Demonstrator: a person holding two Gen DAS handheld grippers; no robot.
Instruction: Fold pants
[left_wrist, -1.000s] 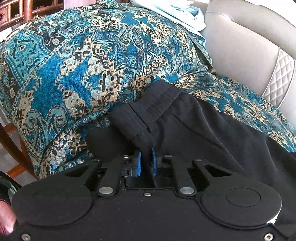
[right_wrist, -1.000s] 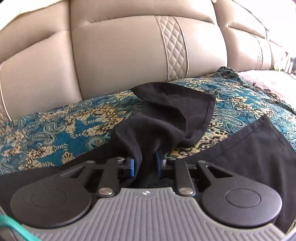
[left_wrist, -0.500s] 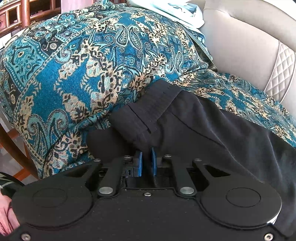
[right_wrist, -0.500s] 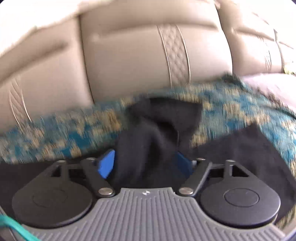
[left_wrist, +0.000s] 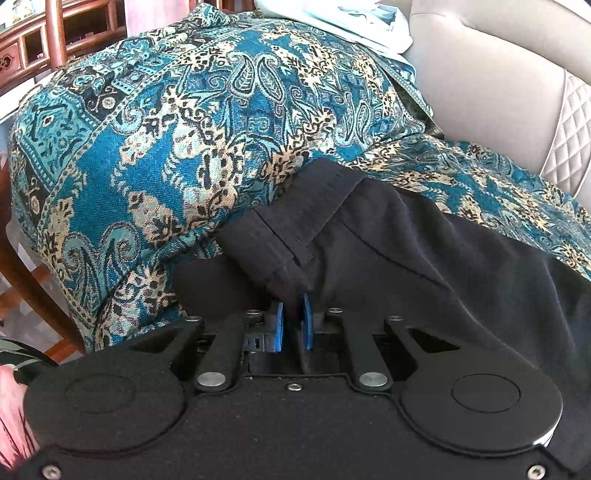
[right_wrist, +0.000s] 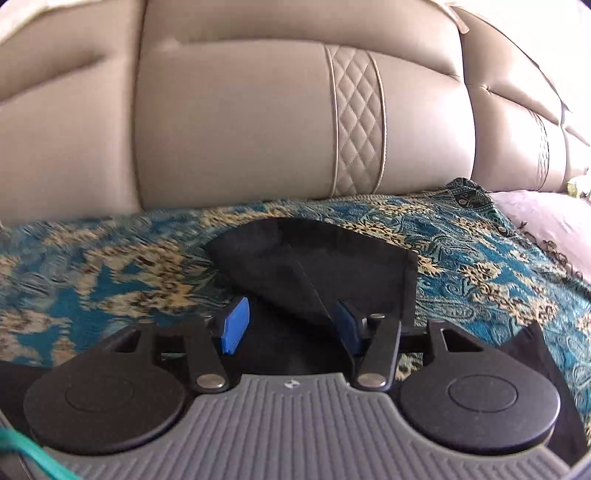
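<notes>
Black pants (left_wrist: 424, 258) lie on a blue paisley throw over a sofa seat. In the left wrist view my left gripper (left_wrist: 291, 325) is shut on the waistband (left_wrist: 295, 229) of the pants, which bunches up between the blue pads. In the right wrist view my right gripper (right_wrist: 291, 325) is open, its blue pads (right_wrist: 234, 328) spread apart. A folded black leg end (right_wrist: 317, 266) lies flat on the throw just ahead of it and between the fingers, not gripped.
The paisley throw (left_wrist: 166, 147) covers the seat and the armrest at left. The beige leather sofa back (right_wrist: 240, 122) rises behind. Light cloth (left_wrist: 343, 18) lies on top of the armrest. A wooden chair frame (left_wrist: 37, 48) stands at far left.
My right gripper has opened and let go of the pant leg, which has dropped flat on the throw. My left gripper stays shut on the waistband, nearly still.
</notes>
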